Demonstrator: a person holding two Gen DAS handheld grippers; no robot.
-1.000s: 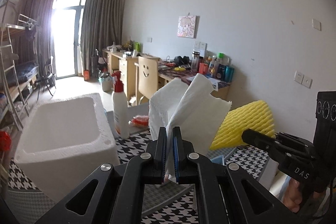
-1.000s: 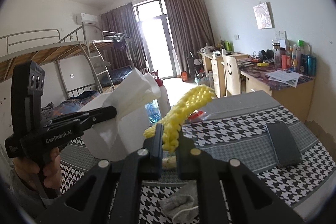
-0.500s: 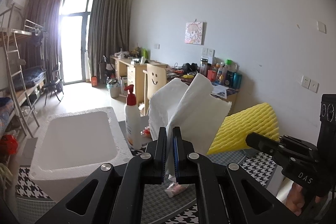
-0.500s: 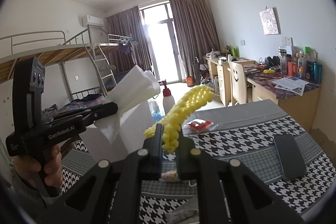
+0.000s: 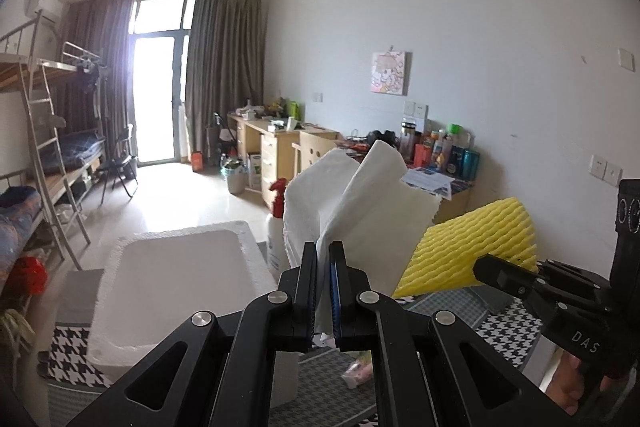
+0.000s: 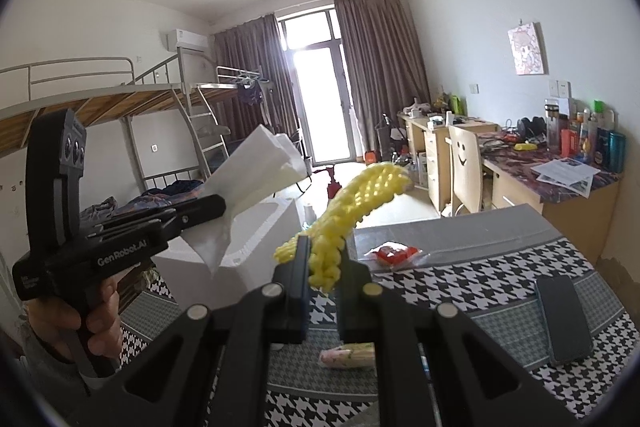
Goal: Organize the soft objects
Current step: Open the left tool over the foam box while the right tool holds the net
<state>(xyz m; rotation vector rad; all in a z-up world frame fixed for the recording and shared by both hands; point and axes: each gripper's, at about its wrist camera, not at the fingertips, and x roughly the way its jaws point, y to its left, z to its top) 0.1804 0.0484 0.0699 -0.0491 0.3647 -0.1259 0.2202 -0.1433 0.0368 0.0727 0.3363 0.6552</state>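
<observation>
Tissue (image 5: 360,211), white and folded, stands clenched in the jaws of the left gripper (image 5: 324,291), held in the air above the near edge of a white foam box (image 5: 172,275); beside it, yellow foam net (image 6: 352,211) is pinched in the jaws of the right gripper (image 6: 324,291). Both soft items look bound for the box, judging by the task: each should be carried over the open cavity and lowered inside before the jaws release, one at a time so the grippers do not collide. A pump bottle (image 5: 276,231) stands just beside the box. On the houndstooth counter (image 6: 480,291) lie a red packet (image 6: 394,253), a phone (image 6: 564,319) and a small wrapped sweet (image 6: 346,357).
</observation>
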